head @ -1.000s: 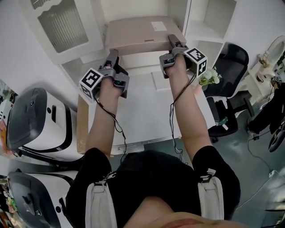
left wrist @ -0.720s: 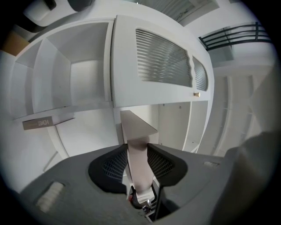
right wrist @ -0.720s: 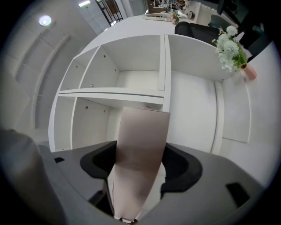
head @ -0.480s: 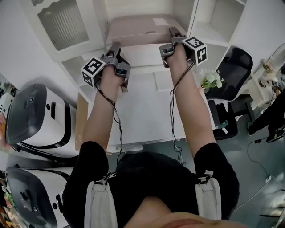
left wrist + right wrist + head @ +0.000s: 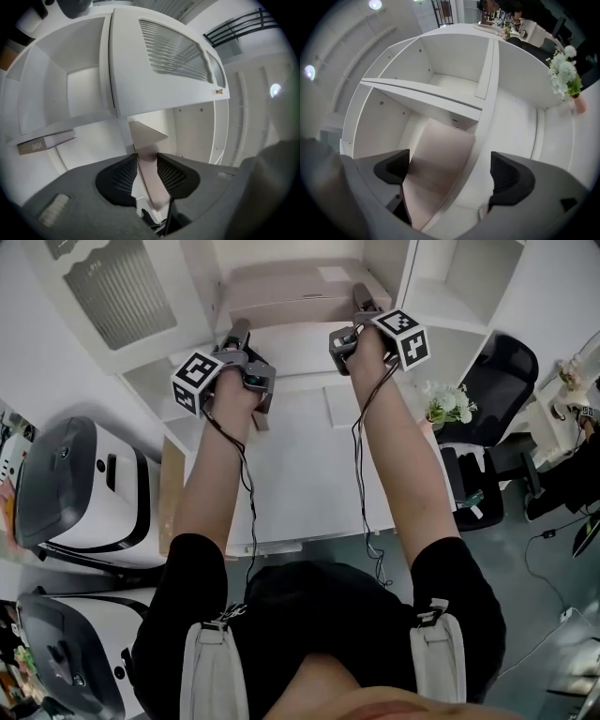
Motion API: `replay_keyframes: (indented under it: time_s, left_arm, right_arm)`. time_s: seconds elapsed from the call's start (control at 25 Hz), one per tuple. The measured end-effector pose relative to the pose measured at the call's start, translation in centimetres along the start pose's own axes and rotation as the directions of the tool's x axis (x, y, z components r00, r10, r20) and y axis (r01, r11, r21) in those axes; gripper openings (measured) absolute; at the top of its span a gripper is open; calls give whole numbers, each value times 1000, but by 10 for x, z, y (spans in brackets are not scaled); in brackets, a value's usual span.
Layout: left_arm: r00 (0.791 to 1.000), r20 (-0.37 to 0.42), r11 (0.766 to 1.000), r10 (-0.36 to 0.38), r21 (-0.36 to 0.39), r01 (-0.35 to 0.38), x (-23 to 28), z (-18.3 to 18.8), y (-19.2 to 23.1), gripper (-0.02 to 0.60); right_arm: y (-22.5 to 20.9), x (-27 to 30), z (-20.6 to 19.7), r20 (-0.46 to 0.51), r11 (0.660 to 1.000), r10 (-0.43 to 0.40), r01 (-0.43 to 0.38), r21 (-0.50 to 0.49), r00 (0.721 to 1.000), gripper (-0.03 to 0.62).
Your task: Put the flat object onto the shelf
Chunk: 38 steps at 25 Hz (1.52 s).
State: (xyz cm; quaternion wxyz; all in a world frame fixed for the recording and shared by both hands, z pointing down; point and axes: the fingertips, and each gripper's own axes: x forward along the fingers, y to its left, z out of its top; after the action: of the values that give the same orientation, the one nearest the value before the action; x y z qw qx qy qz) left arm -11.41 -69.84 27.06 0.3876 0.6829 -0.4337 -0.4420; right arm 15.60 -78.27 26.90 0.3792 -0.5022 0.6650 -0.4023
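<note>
The left claw [image 5: 146, 160] is closed on the near edge of a flat pinkish-beige cardboard box [image 5: 146, 133], with both ribbed pads pressed against its thin sides. The right claw [image 5: 450, 171] stands wide, its jaws having just been opening. The same box lies ahead of and between them, but neither pad touches it.

Beyond both claws the box sits in a compartment of a white shelf unit [image 5: 433, 307], under a horizontal board. Just to the right of the right claw's line, a vertical white divider [image 5: 486, 93] runs close along the box's edge. Above and to the left of the left claw, a white door with a louvred panel [image 5: 173, 56] hangs open, its lower edge close over the box's far corner. Further left, a thin grey slab [image 5: 44, 143] lies on another shelf board.

Behind the claws, towards the person, spreads a white desk [image 5: 309, 474]. To the right of the right claw stand white flowers [image 5: 565, 70] and a black office chair [image 5: 487, 362]. Well to the left of the left claw sit white-and-grey machines [image 5: 75, 488].
</note>
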Motion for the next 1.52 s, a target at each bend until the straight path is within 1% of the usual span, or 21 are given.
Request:
replay_keyframes:
  time_s: [0.16, 0.24, 0.32, 0.36, 0.4, 0.44, 0.48, 0.56, 0.64, 0.72, 0.76, 0.84, 0.96, 1.04, 1.08, 1.12, 1.16, 1.24, 1.32, 1.44, 1.52]
  left_arm:
    - [1000, 1, 999, 29, 30, -29, 11, 2, 6, 133]
    - [999, -8, 997, 39, 65, -38, 11, 1, 6, 114]
    - [999, -7, 989, 37, 141, -36, 5, 3, 3, 115]
    - [999, -3, 979, 35, 201, -34, 0, 4, 1, 115]
    - [999, 0, 961, 35, 275, -33, -5, 6, -3, 115]
    - [999, 0, 934, 37, 357, -35, -9, 6, -6, 115]
    - [999, -1, 898, 44, 439, -39, -13, 5, -9, 114]
    - [998, -8, 807, 65, 589, -48, -21, 0, -10, 98]
    - [996, -13, 710, 84, 703, -51, -30, -8, -8, 67]
    - [995, -10, 624, 97, 780, -53, -40, -15, -6, 51]
    - [995, -8, 592, 101, 804, -54, -46, -19, -5, 43]
    - [995, -10, 546, 103, 836, -48, -58, -27, -4, 24]
    - [995, -27, 473, 95, 881, -21, -78, -42, -3, 17]
    - [996, -33, 412, 82, 911, -3, -93, -49, -2, 17]
    - [997, -36, 385, 73, 923, 5, -101, -53, -2, 17]
    - [997, -41, 365, 67, 931, 14, -108, -56, -2, 17]
    - [997, -48, 352, 65, 936, 22, -116, -60, 0, 17]
    - [994, -74, 348, 75, 937, 43, -133, -71, 6, 17]
    - [990, -109, 344, 89, 936, 72, -148, -85, 12, 17]
    - [981, -159, 325, 115, 939, 114, -166, -104, 23, 17]
    - [974, -182, 326, 134, 936, 130, -175, -113, 34, 17]
  right_arm:
    - [-2, 9, -1, -4, 1000, 22, -22, 13, 1000, 528]
    - [-1, 10, 0, -2, 999, 43, -43, 22, 999, 529]
    - [-1, 3, 2, 12, 998, 64, -64, 5, 998, 528]
    - [0, -3, 2, 21, 997, 79, -79, -17, 997, 526]
    - [1, -11, 2, 31, 994, 101, -99, -49, 994, 526]
    - [3, -19, 2, 42, 988, 133, -128, -90, 990, 525]
    - [6, -28, 3, 55, 977, 171, -162, -142, 984, 523]
    - [8, -48, 6, 76, 941, 233, -204, -271, 970, 520]
    - [6, -69, 9, 79, 887, 254, -200, -417, 964, 494]
    - [7, -88, 5, 58, 813, 273, -199, -547, 960, 424]
    - [11, -97, 1, 41, 772, 289, -207, -601, 956, 384]
    - [18, -114, -8, 11, 686, 312, -217, -695, 950, 285]
    - [24, -138, -21, 11, 565, 309, -174, -806, 951, 128]
    - [25, -153, -30, 16, 509, 305, -149, -848, 952, 45]
    - [23, -161, -36, 12, 494, 305, -147, -857, 952, 11]
    - [21, -168, -43, 2, 491, 305, -156, -857, 952, -2]
    - [17, -175, -49, -11, 494, 306, -168, -853, 952, -2]
    - [6, -190, -63, -26, 491, 297, -176, -853, 955, -2]
    - [-8, -205, -77, -30, 461, 271, -157, -874, 962, -2]
    - [-30, -225, -99, -35, 417, 222, -127, -900, 974, 0]
    - [-49, -236, -112, -31, 424, 179, -106, -900, 983, 0]
